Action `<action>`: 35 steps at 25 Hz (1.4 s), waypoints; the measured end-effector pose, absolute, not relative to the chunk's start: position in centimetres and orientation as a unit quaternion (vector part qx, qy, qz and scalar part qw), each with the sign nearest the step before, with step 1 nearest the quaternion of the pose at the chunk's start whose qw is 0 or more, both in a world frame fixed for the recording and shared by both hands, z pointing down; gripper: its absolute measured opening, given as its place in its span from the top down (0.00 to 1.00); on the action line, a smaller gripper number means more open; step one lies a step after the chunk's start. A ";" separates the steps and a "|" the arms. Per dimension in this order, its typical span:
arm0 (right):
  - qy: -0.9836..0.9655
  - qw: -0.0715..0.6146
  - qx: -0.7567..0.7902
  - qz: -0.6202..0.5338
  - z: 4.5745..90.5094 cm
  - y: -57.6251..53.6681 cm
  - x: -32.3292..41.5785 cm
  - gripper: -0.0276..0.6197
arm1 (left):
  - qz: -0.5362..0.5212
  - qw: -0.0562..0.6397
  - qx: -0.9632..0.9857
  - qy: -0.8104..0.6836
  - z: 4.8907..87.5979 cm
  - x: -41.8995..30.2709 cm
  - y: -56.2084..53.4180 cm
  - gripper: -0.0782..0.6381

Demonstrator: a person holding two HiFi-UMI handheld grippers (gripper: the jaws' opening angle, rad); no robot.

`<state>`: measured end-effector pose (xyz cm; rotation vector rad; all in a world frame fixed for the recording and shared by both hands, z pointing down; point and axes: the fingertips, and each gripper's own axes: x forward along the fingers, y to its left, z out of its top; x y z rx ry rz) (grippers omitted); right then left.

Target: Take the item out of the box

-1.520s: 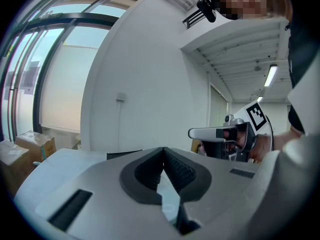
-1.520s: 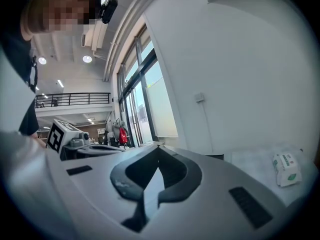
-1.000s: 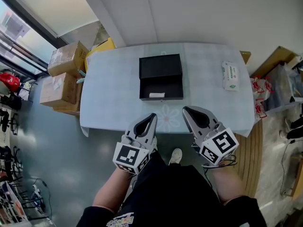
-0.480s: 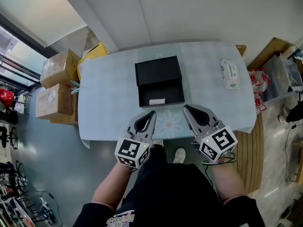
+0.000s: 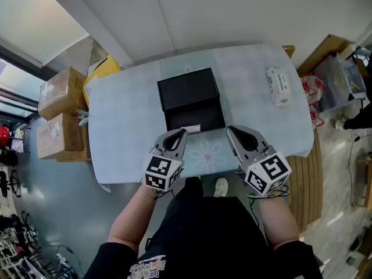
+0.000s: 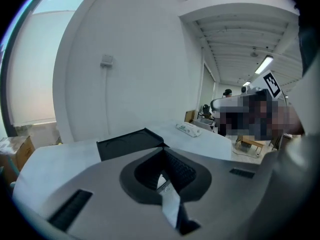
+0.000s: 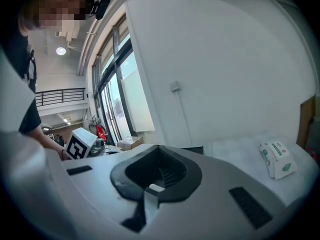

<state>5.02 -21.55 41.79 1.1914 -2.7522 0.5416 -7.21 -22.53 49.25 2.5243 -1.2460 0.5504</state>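
A black box (image 5: 192, 102) lies open on the pale table (image 5: 128, 115), its lid (image 5: 187, 89) folded back on the far side. A small white item (image 5: 190, 129) lies in the near part of its tray. My left gripper (image 5: 179, 133) is shut and empty, its tip just short of the box's near left corner. My right gripper (image 5: 232, 131) is also shut and empty, to the right of the box's near edge. In the left gripper view the black box (image 6: 131, 143) lies just beyond the shut left gripper (image 6: 164, 151).
A green and white tissue pack (image 5: 278, 86) lies at the table's far right. Cardboard boxes (image 5: 58, 86) and a yellow box (image 5: 102, 71) stand on the floor to the left. Bags and a wooden stand (image 5: 325, 74) crowd the right side. A white wall rises behind the table.
Both grippers have moved forward from in front of the table to over its near edge, up to the box. Both stay shut.
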 end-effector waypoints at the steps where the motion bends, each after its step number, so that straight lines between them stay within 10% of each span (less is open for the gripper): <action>1: -0.900 0.048 0.395 0.180 41.9 -21.8 5.1 0.94 | 0.198 0.138 0.873 -0.424 49.8 -7.3 -23.0 0.88; 35: -0.843 0.050 0.485 0.228 45.8 -25.5 6.9 0.94 | 0.521 0.156 0.838 -0.055 64.7 -6.9 -25.9 0.68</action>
